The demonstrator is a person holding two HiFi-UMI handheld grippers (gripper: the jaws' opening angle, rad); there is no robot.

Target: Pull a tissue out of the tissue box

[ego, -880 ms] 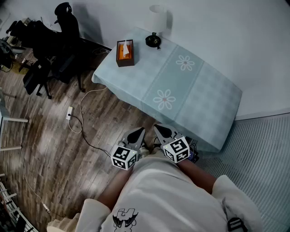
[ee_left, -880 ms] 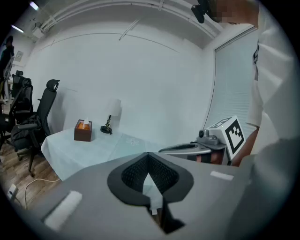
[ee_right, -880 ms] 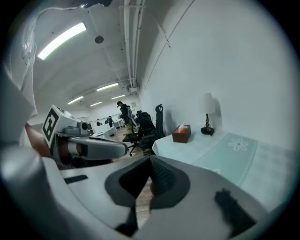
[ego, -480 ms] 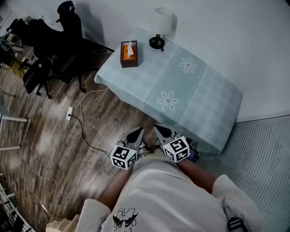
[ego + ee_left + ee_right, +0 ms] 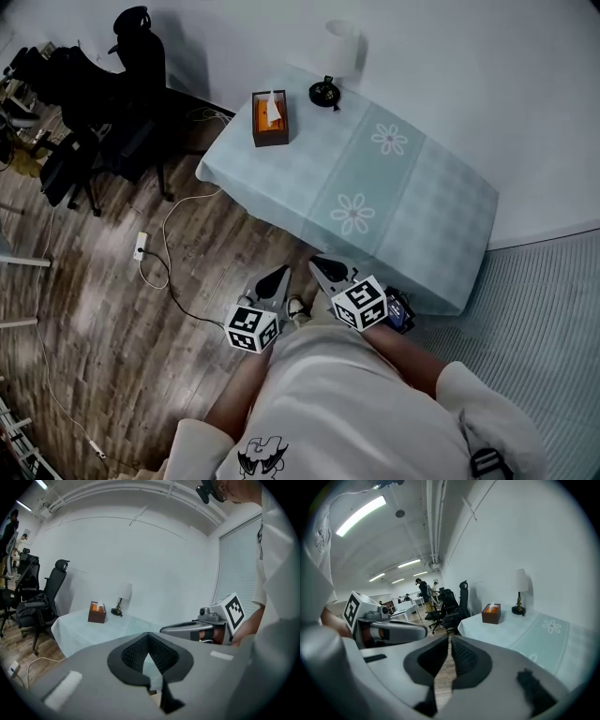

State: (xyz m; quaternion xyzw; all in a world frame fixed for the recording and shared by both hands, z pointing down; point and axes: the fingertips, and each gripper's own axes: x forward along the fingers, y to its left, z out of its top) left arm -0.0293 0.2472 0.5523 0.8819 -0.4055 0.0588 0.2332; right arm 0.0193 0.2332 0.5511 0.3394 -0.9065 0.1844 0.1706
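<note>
Standing on the wood floor (image 5: 103, 319), the person keeps both tools tucked in close to a white shirt (image 5: 347, 403), each tipped a little downward. The left gripper (image 5: 279, 274) has its jaws closed tip to tip, with nothing caught between them. The right gripper (image 5: 317, 264), just beside it at three o'clock, shows only a hairline slit between its ribbed pads, so it is closed as well, and empty. The two tools do not touch.

On the floor at about nine o'clock from them lies a white power strip (image 5: 140, 246), its cable looping across the boards. Ahead, towards twelve o'clock, a table (image 5: 441, 216) stands against the white wall, draped in a pale blue-green cloth with flower prints.

The tissue box (image 5: 270, 119), dark brown with an orange top, sits on the table's far left corner. It is at roughly twelve o'clock from the grippers and well apart from both. A white tissue (image 5: 273, 105) stands up out of its slot. Near the box, at about two o'clock from it, a lamp (image 5: 324, 91) with a black base and a white shade stands close to the wall.

Off at ten o'clock, black office chairs (image 5: 122, 84) crowd the corner.
</note>
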